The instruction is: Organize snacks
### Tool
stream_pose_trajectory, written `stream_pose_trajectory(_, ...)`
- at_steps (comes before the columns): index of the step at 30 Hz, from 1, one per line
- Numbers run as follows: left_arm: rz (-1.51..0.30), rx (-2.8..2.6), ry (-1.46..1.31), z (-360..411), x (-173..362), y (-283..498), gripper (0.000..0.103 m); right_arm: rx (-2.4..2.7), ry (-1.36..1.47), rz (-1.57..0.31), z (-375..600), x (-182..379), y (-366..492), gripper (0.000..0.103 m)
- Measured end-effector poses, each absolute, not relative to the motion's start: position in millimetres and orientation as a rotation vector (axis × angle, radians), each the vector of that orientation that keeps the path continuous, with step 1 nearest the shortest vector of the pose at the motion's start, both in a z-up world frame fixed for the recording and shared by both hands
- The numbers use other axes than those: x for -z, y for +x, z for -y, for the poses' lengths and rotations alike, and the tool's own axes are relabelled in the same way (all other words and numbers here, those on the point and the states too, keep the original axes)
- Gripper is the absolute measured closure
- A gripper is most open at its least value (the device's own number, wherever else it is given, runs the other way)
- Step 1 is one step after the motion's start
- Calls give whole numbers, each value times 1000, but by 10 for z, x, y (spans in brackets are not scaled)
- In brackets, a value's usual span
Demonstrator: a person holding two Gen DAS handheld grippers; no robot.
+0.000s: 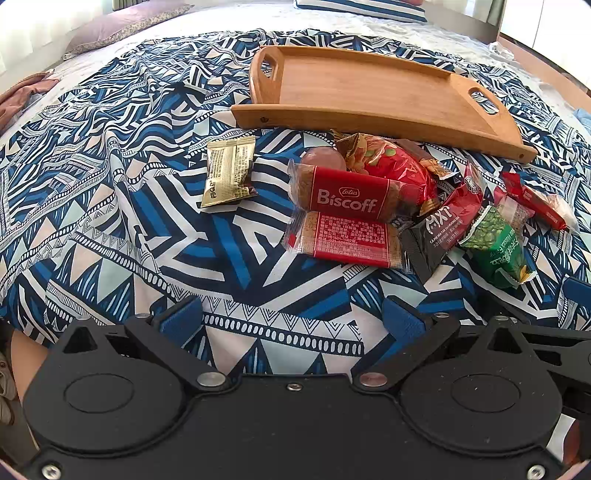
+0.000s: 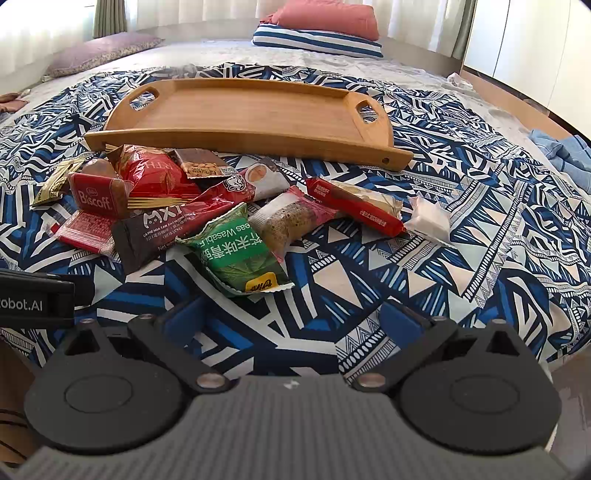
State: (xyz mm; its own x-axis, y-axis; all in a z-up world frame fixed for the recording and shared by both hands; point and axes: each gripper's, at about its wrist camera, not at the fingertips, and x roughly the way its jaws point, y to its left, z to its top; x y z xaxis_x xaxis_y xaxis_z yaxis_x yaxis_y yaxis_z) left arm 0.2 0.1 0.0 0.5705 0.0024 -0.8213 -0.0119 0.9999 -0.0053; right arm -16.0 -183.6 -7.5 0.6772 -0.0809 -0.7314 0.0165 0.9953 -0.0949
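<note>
A pile of wrapped snacks lies on a blue patterned cloth in front of an empty wooden tray (image 1: 369,92) (image 2: 258,110). It holds a red Biscoff pack (image 1: 347,195) (image 2: 94,197), a gold packet (image 1: 229,171) off to the left, a green wasabi peas bag (image 1: 495,247) (image 2: 240,254), a dark MXT sachet (image 2: 155,229), a red stick (image 2: 354,206) and a white packet (image 2: 428,219). My left gripper (image 1: 293,319) is open and empty, short of the pile. My right gripper (image 2: 291,319) is open and empty, just short of the green bag.
The cloth covers a bed. Pillows (image 2: 321,29) lie at the far end, a purple cushion (image 2: 99,51) at far left, and blue fabric (image 2: 565,151) at the right edge. The left gripper's body (image 2: 37,299) shows at the left of the right wrist view.
</note>
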Motion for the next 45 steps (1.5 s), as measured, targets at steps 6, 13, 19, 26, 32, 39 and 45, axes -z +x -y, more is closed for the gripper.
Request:
stream_pose_trajectory(6,-962,-9,-11,-1,0,0,0,55,-83,-824,1839,75,-162,0)
stream_pose_trajectory(13,-961,-9,-11,-1,0,-2,0,55,-84,-824,1837,86,-163,0)
stream_pose_trajectory(19,-958,-8,-7,21,-37,0,0,43,-90,-807,1839,65,-186,0)
stream_pose_trajectory(26,-950,-19,-3,53,-59,-17,0,30,-92,-753,1853,89,-253,0)
stream_pose_trajectory(32,-952,-10,-2,32,-64,-3,0,17,-96,-771,1859,65,-214,0)
stream_pose_trajectory(39,-918,35,26,-11,-15,-37,0,-8,-103,-768,1879,74,-209,0)
stream_pose_trajectory(45,-933,48,15,-32,-54,6,0,-45,-87,-740,1920,23,-210,0)
